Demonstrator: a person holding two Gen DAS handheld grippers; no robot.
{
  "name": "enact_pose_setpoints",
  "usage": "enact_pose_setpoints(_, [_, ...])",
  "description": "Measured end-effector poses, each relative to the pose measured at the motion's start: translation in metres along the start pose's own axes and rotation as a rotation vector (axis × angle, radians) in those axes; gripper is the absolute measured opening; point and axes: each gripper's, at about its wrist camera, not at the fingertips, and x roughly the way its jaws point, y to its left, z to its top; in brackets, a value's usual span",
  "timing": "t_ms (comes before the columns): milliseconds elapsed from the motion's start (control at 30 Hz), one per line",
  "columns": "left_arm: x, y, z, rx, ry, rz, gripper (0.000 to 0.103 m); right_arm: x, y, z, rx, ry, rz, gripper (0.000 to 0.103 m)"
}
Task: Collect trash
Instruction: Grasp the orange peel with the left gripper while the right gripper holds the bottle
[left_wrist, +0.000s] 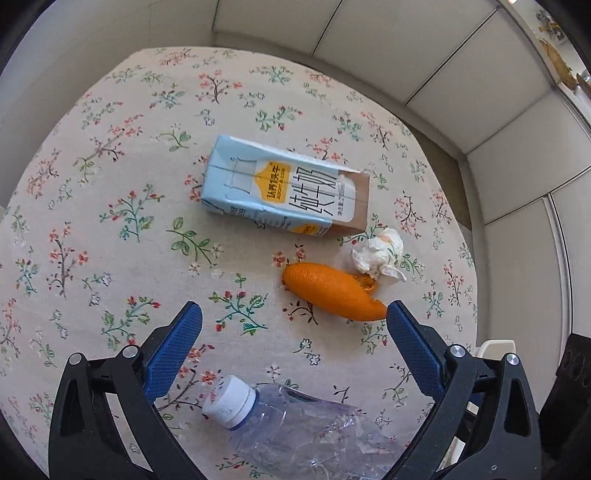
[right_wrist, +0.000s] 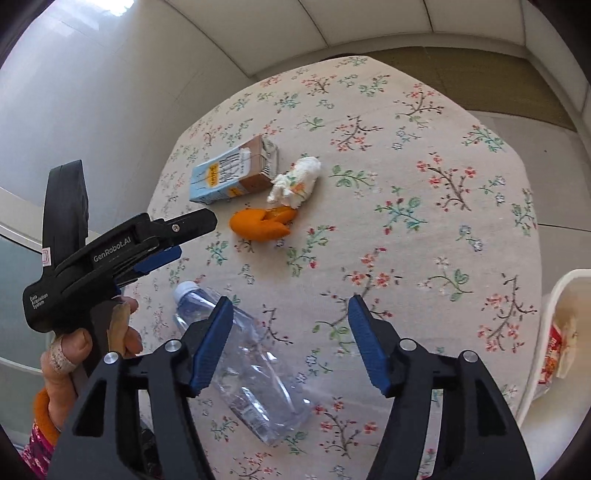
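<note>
Hovering both grippers over the desk (right_wrist: 424, 155), nothing grabbed yet. My right gripper (right_wrist: 290, 341) is spread wide and empty, its left pad sitting just above the crushed plastic bottle (right_wrist: 251, 362), which lies on its side nearest me with its white cap (left_wrist: 231, 402) pointing away; thin clear walls, crumpled, so I judge it will flex under a squeeze. My left gripper (left_wrist: 293, 343) is also released, empty, with the bottle low between its blue ribbed pads (left_wrist: 173, 354). In the right wrist view it angles toward the farther pile, held in a hand (right_wrist: 74, 354) with a bandaged finger. Next out, orange peel (left_wrist: 332, 291), curled, pebbly skin, touching a wadded white tissue (left_wrist: 376, 254), soft and lumpy. Farthest, a flattened milk carton (left_wrist: 280, 192), waxy printed card, lying on its side beside the tissue. All trash sits loose on the floral cloth. White bin (right_wrist: 561, 332) at the desk's right edge already holds some wrappers, probably the drop spot.
</note>
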Motion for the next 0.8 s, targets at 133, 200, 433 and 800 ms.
enact_pose_setpoints(133, [0.015, -0.004, 0.003, -0.069, 0.026, -0.06, 0.095, -0.01, -0.017, -0.003, 0.008, 0.006, -0.025, 0.072])
enact_pose_setpoints(200, [0.024, -0.007, 0.004, -0.094, 0.035, -0.065, 0.094, -0.012, -0.023, -0.006, 0.011, 0.009, -0.028, 0.073])
enact_pose_setpoints(433, [0.039, -0.022, 0.006, -0.086, 0.001, -0.062, 0.038, -0.011, -0.029, -0.009, 0.014, 0.021, -0.017, 0.077])
enact_pose_setpoints(800, [-0.052, -0.017, 0.005, 0.03, -0.15, -0.106, 0.017, 0.029, 0.05, -0.022, -0.375, 0.164, 0.072, 0.092])
